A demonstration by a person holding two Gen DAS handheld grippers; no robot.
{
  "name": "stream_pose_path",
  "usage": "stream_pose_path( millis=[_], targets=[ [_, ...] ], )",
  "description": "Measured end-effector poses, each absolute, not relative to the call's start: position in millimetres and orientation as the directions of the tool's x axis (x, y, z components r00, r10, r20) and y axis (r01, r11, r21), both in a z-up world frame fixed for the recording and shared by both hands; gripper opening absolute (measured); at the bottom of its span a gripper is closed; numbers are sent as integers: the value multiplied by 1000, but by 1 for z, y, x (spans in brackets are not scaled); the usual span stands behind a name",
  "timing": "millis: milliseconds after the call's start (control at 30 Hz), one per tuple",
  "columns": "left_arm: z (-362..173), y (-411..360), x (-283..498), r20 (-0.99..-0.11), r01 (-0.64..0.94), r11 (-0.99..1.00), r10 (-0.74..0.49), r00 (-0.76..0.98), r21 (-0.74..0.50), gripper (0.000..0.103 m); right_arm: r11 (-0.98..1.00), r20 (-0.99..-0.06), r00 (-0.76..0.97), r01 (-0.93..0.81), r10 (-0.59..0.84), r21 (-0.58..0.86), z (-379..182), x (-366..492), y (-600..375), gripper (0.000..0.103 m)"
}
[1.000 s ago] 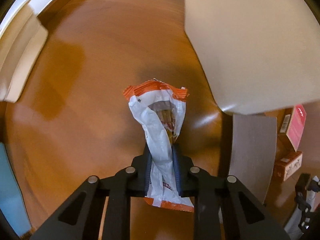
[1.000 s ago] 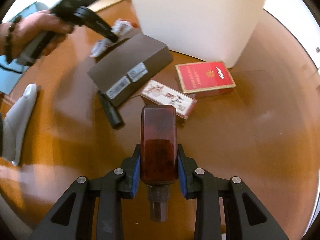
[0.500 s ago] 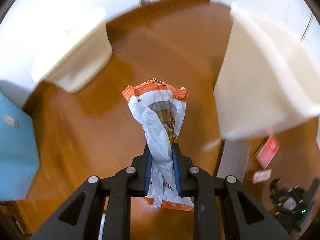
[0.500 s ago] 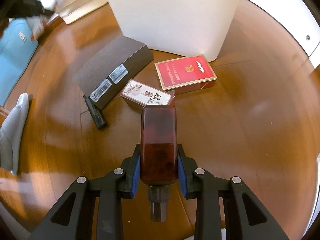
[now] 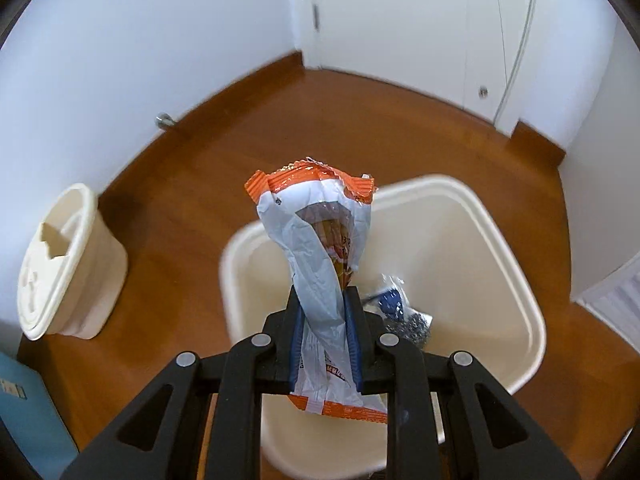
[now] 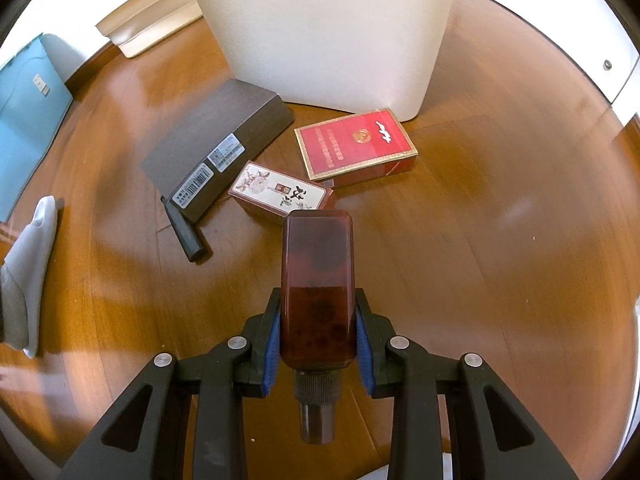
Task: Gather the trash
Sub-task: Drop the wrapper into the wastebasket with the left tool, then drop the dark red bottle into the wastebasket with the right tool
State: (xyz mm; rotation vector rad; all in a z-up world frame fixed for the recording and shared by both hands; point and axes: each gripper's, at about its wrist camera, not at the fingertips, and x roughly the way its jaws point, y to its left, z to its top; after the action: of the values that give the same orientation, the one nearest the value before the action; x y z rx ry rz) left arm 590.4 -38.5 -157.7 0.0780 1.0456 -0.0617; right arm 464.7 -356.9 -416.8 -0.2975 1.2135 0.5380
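Note:
My left gripper (image 5: 323, 300) is shut on a white and orange snack wrapper (image 5: 320, 232) and holds it above the open cream trash bin (image 5: 516, 280). A crumpled foil and blue wrapper (image 5: 400, 308) lies inside the bin. My right gripper (image 6: 316, 304) is shut on a brown bottle (image 6: 317, 280), cap toward the camera, above the wooden floor. On the floor ahead lie a red cigarette pack (image 6: 354, 142), a white patterned pack (image 6: 280, 192), a dark brown box (image 6: 218, 148) and a black stick (image 6: 184, 228). The bin's side (image 6: 332, 28) stands behind them.
The bin's cream lid (image 5: 60, 264) stands on the floor at the left by the white wall. A blue folder (image 6: 28, 108) and a grey slipper (image 6: 28, 268) lie at the left. A white door (image 5: 400, 12) is behind the bin.
My left gripper has risen with the wrapper from beside the bin to above its opening. My right gripper has drawn back a little with the bottle.

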Motion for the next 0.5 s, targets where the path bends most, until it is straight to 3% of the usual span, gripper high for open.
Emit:
stream_pose_path(
  millis=[100, 133, 167, 233, 400, 500],
  targets=[
    [-186, -46, 606, -915, 118, 993, -49, 400, -1, 22, 839, -941, 248, -541, 233, 65, -416, 465, -359, 32],
    [-192, -46, 608, -922, 112, 994, -41, 385, 2, 30, 838, -940, 248, -541, 233, 65, -415, 465, -360, 32],
    [-190, -51, 606, -923, 108, 994, -30, 383, 12, 49, 839, -940, 249, -541, 233, 64, -415, 465, -361, 32],
    [-180, -43, 603, -903, 89, 996, -33, 428, 5, 67, 841, -940, 251, -537, 233, 65, -414, 464, -363, 32],
    [-145, -30, 584, -864, 72, 997, -36, 502, 0, 69, 863, -935, 266, -501, 233, 73, -406, 467, -377, 32],
    [-115, -8, 542, -793, 15, 1000, -2, 609, 9, 69, 876, -918, 309, -476, 248, 77, -383, 472, -388, 32]
  ],
)
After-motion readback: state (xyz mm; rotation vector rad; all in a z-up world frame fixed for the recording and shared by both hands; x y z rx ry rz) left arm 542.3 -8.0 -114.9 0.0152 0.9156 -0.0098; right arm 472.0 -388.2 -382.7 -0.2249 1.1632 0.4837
